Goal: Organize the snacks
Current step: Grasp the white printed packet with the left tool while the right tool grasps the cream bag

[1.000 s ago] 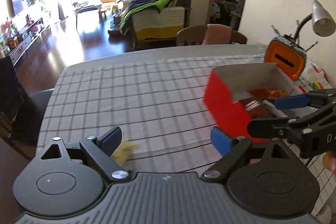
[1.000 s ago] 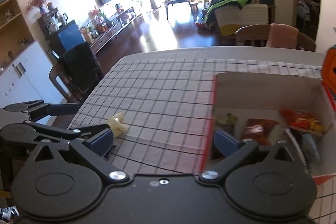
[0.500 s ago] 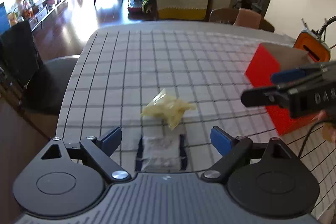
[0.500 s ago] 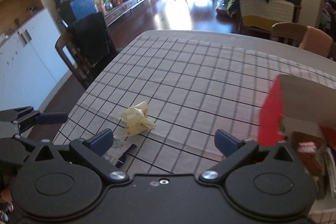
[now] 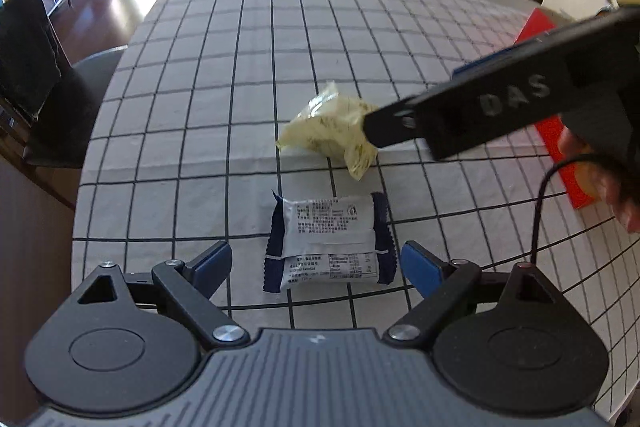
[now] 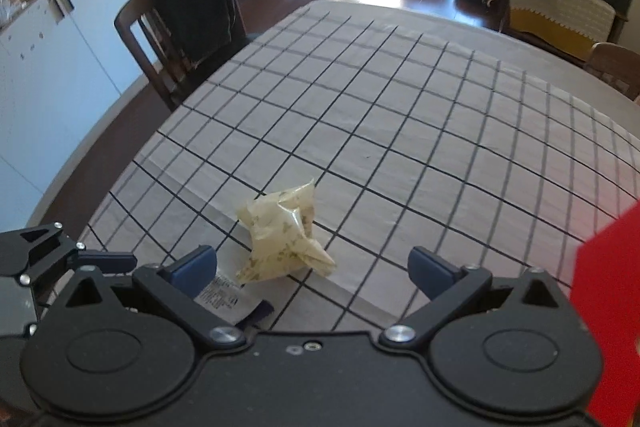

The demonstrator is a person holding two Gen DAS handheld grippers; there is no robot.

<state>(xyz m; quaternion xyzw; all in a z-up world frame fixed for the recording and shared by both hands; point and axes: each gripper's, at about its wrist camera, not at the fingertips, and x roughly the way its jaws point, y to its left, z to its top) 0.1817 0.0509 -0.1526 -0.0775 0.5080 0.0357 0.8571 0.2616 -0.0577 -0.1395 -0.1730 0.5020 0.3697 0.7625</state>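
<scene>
A white and navy snack packet (image 5: pixel 330 241) lies flat on the checked tablecloth (image 5: pixel 240 75), between the wide-apart blue pads of my left gripper (image 5: pixel 316 263), which is open and not touching it. Just beyond lies a crumpled pale yellow snack bag (image 5: pixel 332 129). In the right wrist view that yellow bag (image 6: pixel 282 239) sits between the open fingers of my right gripper (image 6: pixel 314 267), apart from both pads. The packet's corner (image 6: pixel 224 297) shows under the right gripper's left finger. The red snack box (image 6: pixel 608 307) stands at the right edge.
The right gripper's black body (image 5: pixel 500 99) and a hand (image 5: pixel 608 183) cross the left wrist view, over the red box (image 5: pixel 560 147). A dark chair (image 6: pixel 192 15) stands at the table's left side. The table edge (image 5: pixel 80 187) runs close on the left.
Both grippers swung left, away from the red box, and came down over the two loose snacks. The white and navy packet came into view. Both stayed open.
</scene>
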